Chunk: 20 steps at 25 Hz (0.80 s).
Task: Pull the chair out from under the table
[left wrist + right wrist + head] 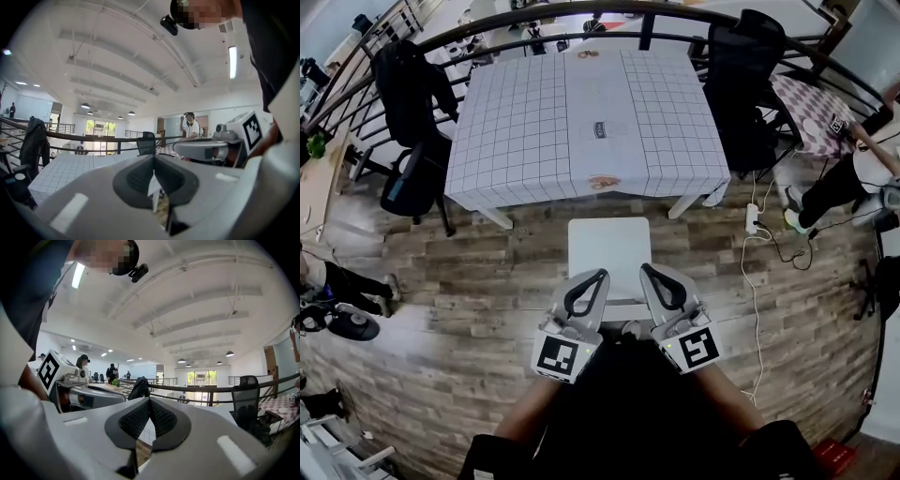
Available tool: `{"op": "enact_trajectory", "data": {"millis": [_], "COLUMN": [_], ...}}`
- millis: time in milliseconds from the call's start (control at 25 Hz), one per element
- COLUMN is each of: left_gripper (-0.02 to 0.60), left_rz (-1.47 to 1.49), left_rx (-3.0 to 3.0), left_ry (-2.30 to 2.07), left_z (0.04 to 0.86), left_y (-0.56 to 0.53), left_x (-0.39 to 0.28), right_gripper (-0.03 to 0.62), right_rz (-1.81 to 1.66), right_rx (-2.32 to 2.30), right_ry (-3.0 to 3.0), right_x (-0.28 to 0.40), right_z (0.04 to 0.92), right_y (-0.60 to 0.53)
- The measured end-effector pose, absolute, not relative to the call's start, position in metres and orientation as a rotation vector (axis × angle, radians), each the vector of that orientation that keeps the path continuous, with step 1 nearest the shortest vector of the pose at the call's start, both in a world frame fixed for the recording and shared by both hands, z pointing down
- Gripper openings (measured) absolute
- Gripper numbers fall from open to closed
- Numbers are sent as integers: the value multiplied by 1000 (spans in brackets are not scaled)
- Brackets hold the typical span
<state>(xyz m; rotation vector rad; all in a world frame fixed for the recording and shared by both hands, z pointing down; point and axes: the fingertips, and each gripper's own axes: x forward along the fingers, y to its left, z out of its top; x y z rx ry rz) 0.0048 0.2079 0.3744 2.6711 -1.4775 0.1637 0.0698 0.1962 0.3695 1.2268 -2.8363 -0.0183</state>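
A white chair (609, 246) with a square seat stands on the wooden floor, just clear of the near edge of the table (516, 141) with the white grid cloth. My left gripper (602, 274) and right gripper (645, 268) hang side by side over the seat's near part, tips pointing toward the table. Both are shut with nothing between the pads. The left gripper view shows its dark pads (140, 176) pressed together and the table top (70, 168) beyond. In the right gripper view the jaws (149, 401) meet the same way.
Black office chairs stand at the table's left (412, 103) and right (745, 84). A power strip with a white cable (753, 217) lies on the floor at the right. A person (862, 159) is at the far right. A curved railing (581, 14) runs behind the table.
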Motion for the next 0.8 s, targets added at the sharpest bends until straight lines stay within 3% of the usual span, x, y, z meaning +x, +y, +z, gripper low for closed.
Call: {"op": "enact_trajectory", "data": {"millis": [800], "left_gripper": [11], "left_rz": [114], "left_rx": [2673], "left_ry": [-1498], "left_z": [355], "left_y": [191], "left_x": [15], "right_gripper": [-3], "right_rz": [-45], "right_rx": [1163], "right_ry": [-2827], "right_x": [71], "right_z": [358], "right_y": [176]}}
